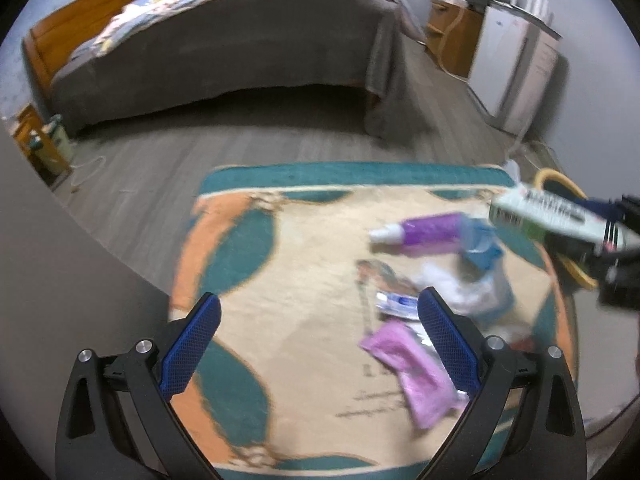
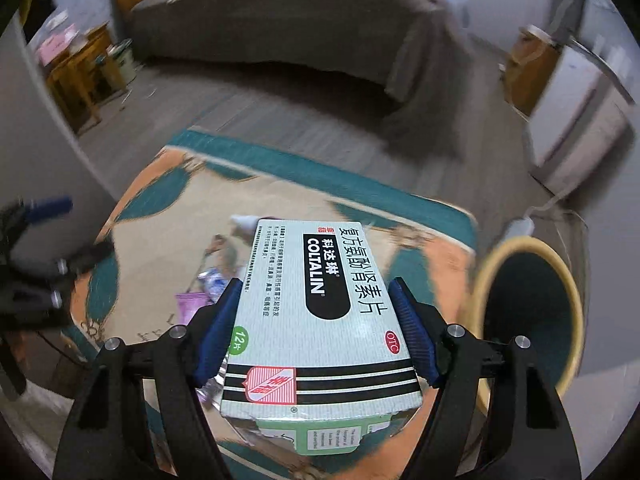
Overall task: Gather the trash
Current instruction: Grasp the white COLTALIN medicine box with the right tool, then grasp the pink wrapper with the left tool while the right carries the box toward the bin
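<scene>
Trash lies on the rug (image 1: 304, 264) ahead of the left gripper (image 1: 320, 308), whose blue pads stand spread wide with nothing between them. Just beside its right finger (image 1: 448, 340) there is a pink packet (image 1: 412, 376), partly under that finger, and a small white and blue wrapper (image 1: 394, 304) a little further ahead. Beyond these a crumpled clear plastic piece (image 1: 480, 292) lies, then a purple tube (image 1: 424, 234) with a white cap, touching a blue scrap (image 1: 482, 246). Far to the right and above the rug, the right gripper (image 1: 616, 240) carries a box (image 1: 556, 216). A bed (image 1: 240, 48) stands far ahead, across the grey floor.

In the right wrist view, the right gripper (image 2: 316, 292) pinches the box (image 2: 320, 320) by its two long sides; both pads press on the cardboard. The box is white and green with black print, and its near end is torn. To the right of this gripper, near it, a yellow bin (image 2: 532, 320) with a dark inside stands open. Left of the box, lower on the rug (image 2: 160, 208), the pink packet (image 2: 192, 304) is partly seen. At the far left edge the left gripper (image 2: 36, 240) appears blurred.
</scene>
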### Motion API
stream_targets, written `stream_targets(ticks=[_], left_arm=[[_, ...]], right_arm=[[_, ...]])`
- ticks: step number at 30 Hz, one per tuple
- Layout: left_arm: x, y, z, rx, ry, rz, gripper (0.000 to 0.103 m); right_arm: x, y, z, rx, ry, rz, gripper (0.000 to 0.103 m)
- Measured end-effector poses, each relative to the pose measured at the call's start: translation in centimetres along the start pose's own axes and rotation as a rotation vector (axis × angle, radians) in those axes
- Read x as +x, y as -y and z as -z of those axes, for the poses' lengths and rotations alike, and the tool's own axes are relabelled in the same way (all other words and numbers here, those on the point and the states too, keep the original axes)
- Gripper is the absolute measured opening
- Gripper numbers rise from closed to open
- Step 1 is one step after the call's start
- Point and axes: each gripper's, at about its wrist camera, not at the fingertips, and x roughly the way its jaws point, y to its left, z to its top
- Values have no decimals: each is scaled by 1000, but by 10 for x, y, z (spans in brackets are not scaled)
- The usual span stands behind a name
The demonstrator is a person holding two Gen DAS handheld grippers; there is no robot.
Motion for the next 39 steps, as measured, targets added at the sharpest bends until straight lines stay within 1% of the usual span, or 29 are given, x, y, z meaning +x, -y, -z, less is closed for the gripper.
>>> stream_targets(ticks=[3, 4, 5, 7, 10, 12, 13, 15, 16, 20, 22, 25, 26, 28, 29, 30, 34, 37, 39], left_arm=[[7, 20, 9, -12, -33, 25, 98], [13, 29, 15, -19, -65, 31, 98], [17, 34, 19, -19, -80, 31, 97], [26, 46, 26, -4, -119, 30, 97], [35, 58, 33, 18, -160, 41, 92], [40, 59, 36, 11, -189, 63, 77], [43, 59, 37, 11, -207, 70, 74], [48, 59, 41, 15, -243, 83, 64], [53, 60, 44, 17, -268, 92, 62], [64, 59, 52, 26, -322, 100, 57], [69, 59, 54, 30, -347, 116, 53], [78, 59, 58, 61, -378, 103, 45], [80, 59, 59, 65, -384, 101, 42], [83, 56, 59, 68, -388, 98, 31], [85, 55, 58, 69, -388, 97, 21], [85, 53, 57, 69, -381, 93, 16], [81, 47, 51, 74, -328, 53, 11], [76, 43, 42, 80, -282, 17, 11], [78, 39, 40, 81, -278, 14, 11]], right_arm=[[-13, 23, 9, 36, 6, 35, 72], [-16, 31, 14, 51, -1, 43, 72], [-16, 35, 17, 62, -5, 47, 72], [-12, 45, 23, 92, -20, 54, 72], [1, 54, 32, 98, -58, 72, 72], [14, 63, 38, 107, -102, 84, 72], [21, 69, 41, 125, -125, 80, 72], [33, 77, 45, 156, -160, 80, 72], [41, 81, 47, 171, -182, 79, 72], [56, 85, 55, 195, -233, 70, 73], [61, 82, 56, 190, -248, 61, 73], [72, 77, 60, 162, -284, 72, 73], [74, 75, 62, 161, -297, 69, 73], [80, 73, 65, 161, -326, 58, 73], [84, 72, 67, 156, -342, 60, 73], [85, 71, 67, 150, -348, 63, 74], [84, 72, 68, 161, -339, 59, 82], [84, 76, 68, 190, -338, 59, 82], [88, 80, 68, 225, -357, 53, 82]])
